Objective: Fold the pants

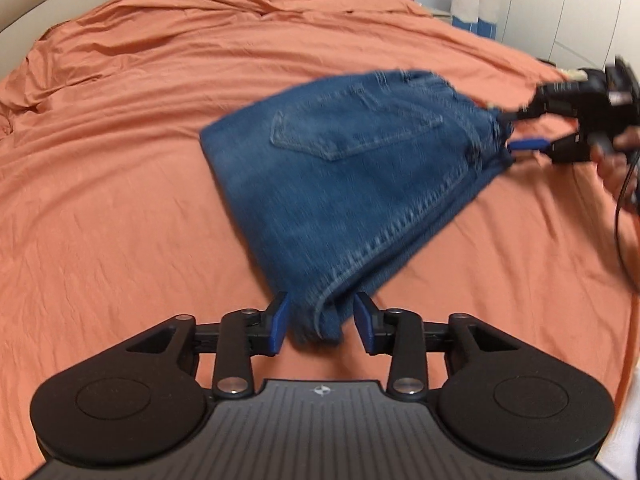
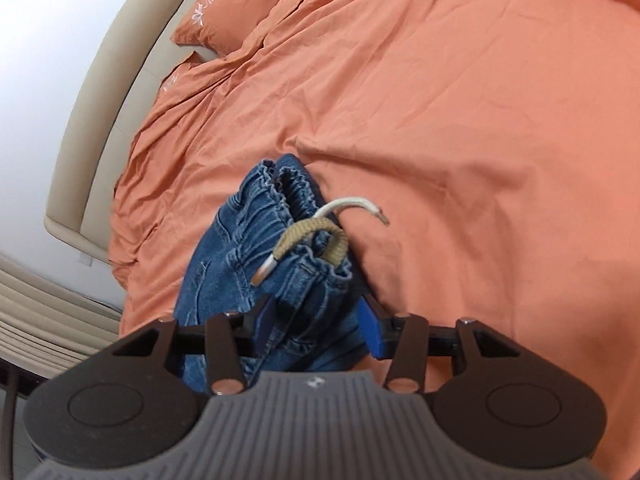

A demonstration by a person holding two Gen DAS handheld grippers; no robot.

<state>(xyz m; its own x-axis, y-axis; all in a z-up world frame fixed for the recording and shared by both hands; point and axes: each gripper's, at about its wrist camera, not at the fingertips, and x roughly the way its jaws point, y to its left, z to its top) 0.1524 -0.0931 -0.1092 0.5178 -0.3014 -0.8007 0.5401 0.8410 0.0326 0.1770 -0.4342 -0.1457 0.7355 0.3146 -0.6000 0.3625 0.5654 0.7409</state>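
Orange bed [image 1: 120, 140], folded jeans [image 1: 344, 184] between left tool [image 1: 322, 326], right tool [image 1: 516, 130]

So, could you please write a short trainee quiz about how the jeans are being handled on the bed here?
1. True or false: the jeans lie over an orange bedspread.
2. Which end does the right gripper straddle: A) hem, B) elastic waistband?
3. What sits between the fingers of the left gripper?

Key: 1 true; 2 B; 3 a folded denim edge, fingers either side, grip unclear.
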